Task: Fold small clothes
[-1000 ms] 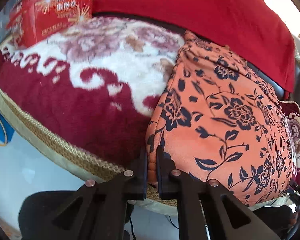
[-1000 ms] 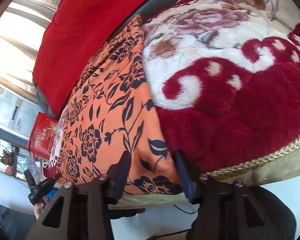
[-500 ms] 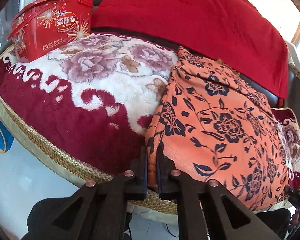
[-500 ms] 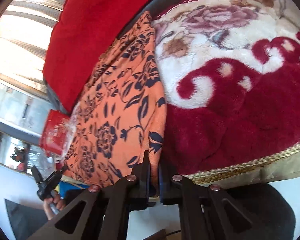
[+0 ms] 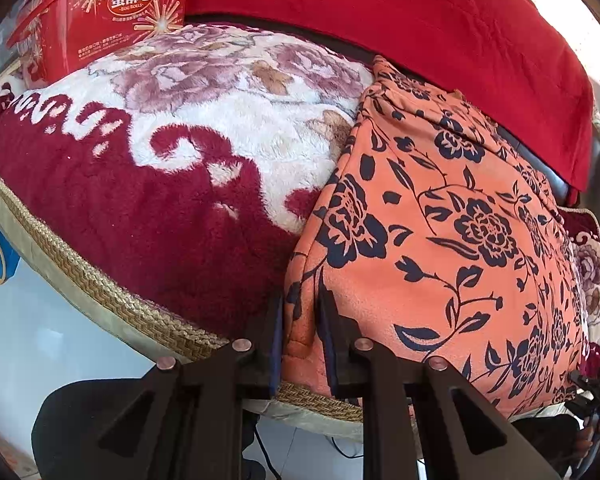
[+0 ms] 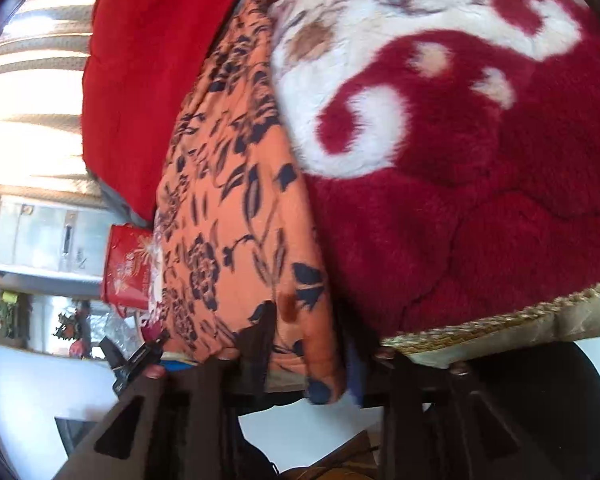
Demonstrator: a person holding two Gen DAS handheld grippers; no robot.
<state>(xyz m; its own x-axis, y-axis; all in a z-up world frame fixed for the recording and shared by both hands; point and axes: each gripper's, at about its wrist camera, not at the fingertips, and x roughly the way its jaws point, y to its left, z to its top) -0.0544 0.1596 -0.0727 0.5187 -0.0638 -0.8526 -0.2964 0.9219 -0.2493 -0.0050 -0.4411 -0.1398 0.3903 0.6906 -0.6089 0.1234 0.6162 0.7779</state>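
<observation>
An orange garment with a dark blue flower print (image 5: 440, 240) lies flat on a red and white plush sofa cover (image 5: 160, 168). My left gripper (image 5: 302, 320) has its near left corner between its fingers, with the jaws slightly apart around the fabric. In the right wrist view the same garment (image 6: 236, 208) runs along the left of the cover (image 6: 460, 160). My right gripper (image 6: 308, 344) has the near right corner between its fingers, with the jaws parted around the hem. This view is blurred.
A red egg-roll tin (image 5: 112, 16) stands at the back left of the sofa; it also shows in the right wrist view (image 6: 130, 268). A red blanket (image 5: 420, 28) drapes over the backrest. The cover's braided gold edge (image 5: 100, 288) runs along the front, with white floor below.
Both grippers' jaws have parted: the left from tightly shut to slightly apart, the right from shut to wider. The right view has swung and blurred. The garment stays flat.
</observation>
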